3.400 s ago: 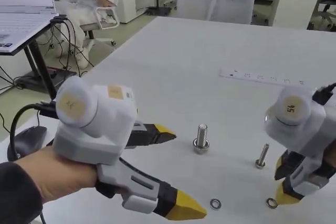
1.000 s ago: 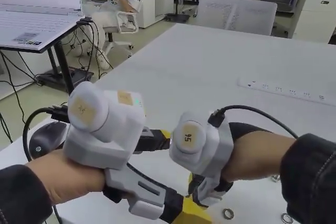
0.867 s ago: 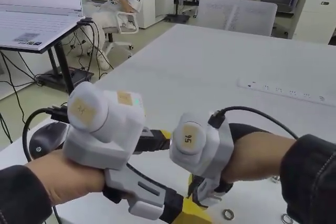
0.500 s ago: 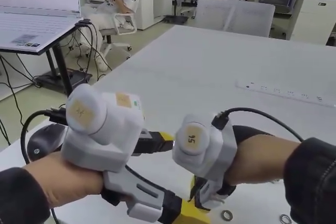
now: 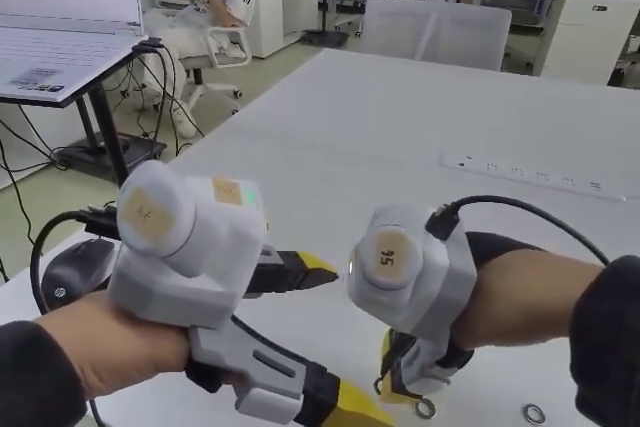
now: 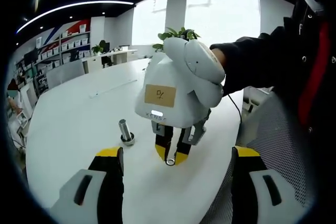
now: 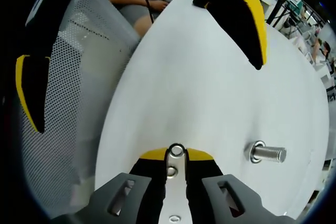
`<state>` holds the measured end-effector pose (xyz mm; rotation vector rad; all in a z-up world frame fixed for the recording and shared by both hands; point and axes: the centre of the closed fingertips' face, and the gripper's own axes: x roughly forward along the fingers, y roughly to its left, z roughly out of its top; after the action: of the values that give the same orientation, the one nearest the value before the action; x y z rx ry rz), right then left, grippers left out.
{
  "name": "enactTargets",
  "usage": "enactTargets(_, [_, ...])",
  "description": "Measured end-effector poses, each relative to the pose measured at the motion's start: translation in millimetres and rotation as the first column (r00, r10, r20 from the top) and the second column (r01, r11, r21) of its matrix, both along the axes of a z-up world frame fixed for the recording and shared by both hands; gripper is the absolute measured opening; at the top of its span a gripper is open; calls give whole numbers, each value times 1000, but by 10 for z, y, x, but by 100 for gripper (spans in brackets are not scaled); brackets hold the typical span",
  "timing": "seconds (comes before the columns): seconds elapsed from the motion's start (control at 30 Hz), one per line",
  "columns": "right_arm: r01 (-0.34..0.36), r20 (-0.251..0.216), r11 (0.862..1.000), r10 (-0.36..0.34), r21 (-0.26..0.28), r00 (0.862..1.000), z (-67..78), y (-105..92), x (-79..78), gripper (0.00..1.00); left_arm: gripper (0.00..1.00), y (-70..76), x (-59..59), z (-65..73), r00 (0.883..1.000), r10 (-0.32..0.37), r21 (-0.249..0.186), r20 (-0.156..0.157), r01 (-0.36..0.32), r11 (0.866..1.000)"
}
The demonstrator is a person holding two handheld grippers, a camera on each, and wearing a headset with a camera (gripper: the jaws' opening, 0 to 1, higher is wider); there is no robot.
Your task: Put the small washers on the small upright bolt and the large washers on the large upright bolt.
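The left gripper [image 5: 348,345] is spread wide above the table [image 5: 400,127], its jaws flanking the right gripper [image 7: 177,156], which points down and pinches a washer [image 6: 169,161] by its rim at the jaw tips. The upright bolt [image 7: 265,153], judged the large one, stands near but clear of those tips, to their right in the right gripper view. In my judgement the washer must go sideways and above the shank.

My left gripper [image 5: 350,345] and my right gripper [image 5: 400,392] are pale grey plastic shells with round caps and black jaws tipped in yellow, the right cap bearing a printed number, a black cable [image 5: 520,209] plugged in behind it, and dark sleeves [image 5: 30,377] covering my wrists.
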<state>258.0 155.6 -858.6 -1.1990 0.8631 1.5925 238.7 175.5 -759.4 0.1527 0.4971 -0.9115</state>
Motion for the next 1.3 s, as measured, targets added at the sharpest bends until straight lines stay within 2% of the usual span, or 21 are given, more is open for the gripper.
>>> enactTargets(0.13, [23,15,1000,-23,-9,1000,33,-146,64,14,84,-15,13,2,1000,-5,1,1,5,1000])
enactTargets(0.57, [114,20,993,-113,-11,993,144,-517,216,14,84,-79,52,27,1000,-24,5,3,23,1000])
enactTargets(1.3, [252,49,967,-250,-28,967,236,-1149,529,14,84,-142,94,-1,999,-44,11,-8,45,999])
